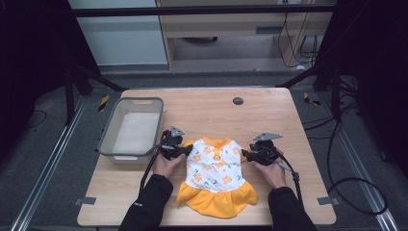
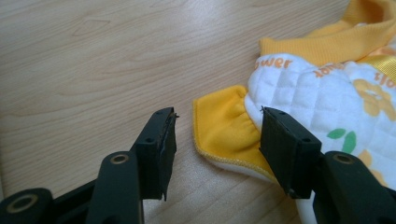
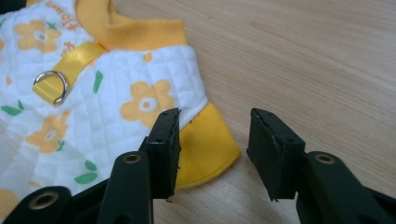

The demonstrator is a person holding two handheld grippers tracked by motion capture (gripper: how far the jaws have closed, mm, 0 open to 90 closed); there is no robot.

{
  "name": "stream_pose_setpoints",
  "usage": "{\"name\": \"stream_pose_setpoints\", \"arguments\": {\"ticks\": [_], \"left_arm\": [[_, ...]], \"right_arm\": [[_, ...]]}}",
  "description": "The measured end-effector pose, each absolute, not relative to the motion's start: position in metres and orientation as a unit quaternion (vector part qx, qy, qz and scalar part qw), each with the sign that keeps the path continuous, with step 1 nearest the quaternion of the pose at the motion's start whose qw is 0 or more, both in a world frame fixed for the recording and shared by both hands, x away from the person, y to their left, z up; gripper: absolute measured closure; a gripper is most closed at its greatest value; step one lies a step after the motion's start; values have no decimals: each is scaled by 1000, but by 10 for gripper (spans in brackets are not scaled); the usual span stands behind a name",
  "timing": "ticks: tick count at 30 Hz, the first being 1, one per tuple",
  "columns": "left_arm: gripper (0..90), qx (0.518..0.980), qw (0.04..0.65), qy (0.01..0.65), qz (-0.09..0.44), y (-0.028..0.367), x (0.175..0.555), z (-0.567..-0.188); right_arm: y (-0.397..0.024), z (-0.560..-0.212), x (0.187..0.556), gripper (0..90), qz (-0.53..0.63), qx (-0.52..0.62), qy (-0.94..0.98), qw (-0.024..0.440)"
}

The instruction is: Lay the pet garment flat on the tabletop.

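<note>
A small quilted white garment [image 1: 214, 168] with orange flowers, a yellow collar, yellow sleeves and a yellow skirt hem lies flat on the wooden table [image 1: 269, 115]. My left gripper [image 1: 188, 150] is at its left sleeve. In the left gripper view the jaws [image 2: 218, 116] stand open on either side of the yellow sleeve [image 2: 224, 133], not pressing it. My right gripper [image 1: 245, 155] is at the other sleeve. In the right gripper view it [image 3: 215, 114] is open, with the yellow sleeve [image 3: 205, 142] lying between the jaws near the left one. A metal D-ring [image 3: 50, 86] sits on a yellow ribbon.
A grey plastic bin [image 1: 131, 127] stands on the table's left side, close to my left gripper. A small dark round disc [image 1: 237, 101] lies near the far edge. Bare wood stretches behind the garment and to its right.
</note>
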State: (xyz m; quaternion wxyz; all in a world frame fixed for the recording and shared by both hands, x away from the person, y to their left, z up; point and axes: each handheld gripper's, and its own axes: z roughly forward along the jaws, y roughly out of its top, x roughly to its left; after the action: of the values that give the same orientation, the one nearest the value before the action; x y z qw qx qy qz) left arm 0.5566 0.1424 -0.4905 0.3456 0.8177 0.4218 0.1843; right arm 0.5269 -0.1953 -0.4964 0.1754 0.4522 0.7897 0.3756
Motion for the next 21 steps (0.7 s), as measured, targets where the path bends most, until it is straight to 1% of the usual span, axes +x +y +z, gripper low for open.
{"name": "stream_pose_setpoints", "arguments": {"ticks": [4,5,7,10,13,15,16,21], "left_arm": [[515,823,336,426,169,142,557,-493],[551,826,333,425,164,142,556,-494],[566,825,335,421,169,141,554,-495],[605,825,340,418,170,142,553,-496],[705,823,344,419,168,144,552,-496],[790,818,354,427,155,145,552,-497],[845,816,355,429,152,145,552,-497],[877,816,355,429,156,145,549,-494]], "right_arm": [[-191,-500,527,577,367,449,796,173],[-191,-501,527,591,364,449,797,173],[-191,-502,526,621,359,446,801,176],[-189,-501,525,702,357,441,805,175],[-187,-501,524,807,361,438,806,167],[-186,-501,523,848,363,443,804,160],[-185,-500,523,859,363,443,804,159],[-185,-494,522,866,369,437,802,169]]}}
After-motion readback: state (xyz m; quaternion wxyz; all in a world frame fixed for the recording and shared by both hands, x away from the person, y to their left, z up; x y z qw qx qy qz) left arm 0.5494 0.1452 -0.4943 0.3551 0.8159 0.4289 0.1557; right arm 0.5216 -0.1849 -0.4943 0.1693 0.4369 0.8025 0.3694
